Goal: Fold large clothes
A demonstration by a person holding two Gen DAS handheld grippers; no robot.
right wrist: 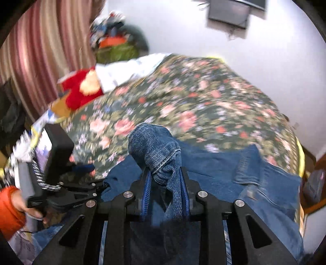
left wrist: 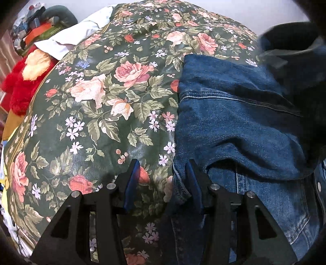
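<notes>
A blue denim jacket point(left wrist: 234, 122) lies spread on the right side of a floral bedcover point(left wrist: 101, 97). My left gripper point(left wrist: 163, 165) hovers open over the jacket's left edge, its right finger point(left wrist: 192, 177) resting on the denim hem and its left finger over the cover. In the right wrist view my right gripper point(right wrist: 166, 173) is shut on a bunched fold of the denim jacket point(right wrist: 154, 146), which stands up above the fingertips. The left gripper point(right wrist: 89, 169) shows at the left of that view, held by a hand in an orange sleeve point(right wrist: 10, 212). A raised, blurred part of the jacket point(left wrist: 295, 51) fills the left wrist view's upper right.
A red plush toy point(left wrist: 24, 85), a white cloth point(left wrist: 77, 34) and a heap of bags and clothes point(left wrist: 40, 22) lie at the bed's far left. A striped curtain point(right wrist: 40, 51) hangs behind them. A white wall point(right wrist: 203, 40) bearing a dark box point(right wrist: 230, 12) runs along the far side.
</notes>
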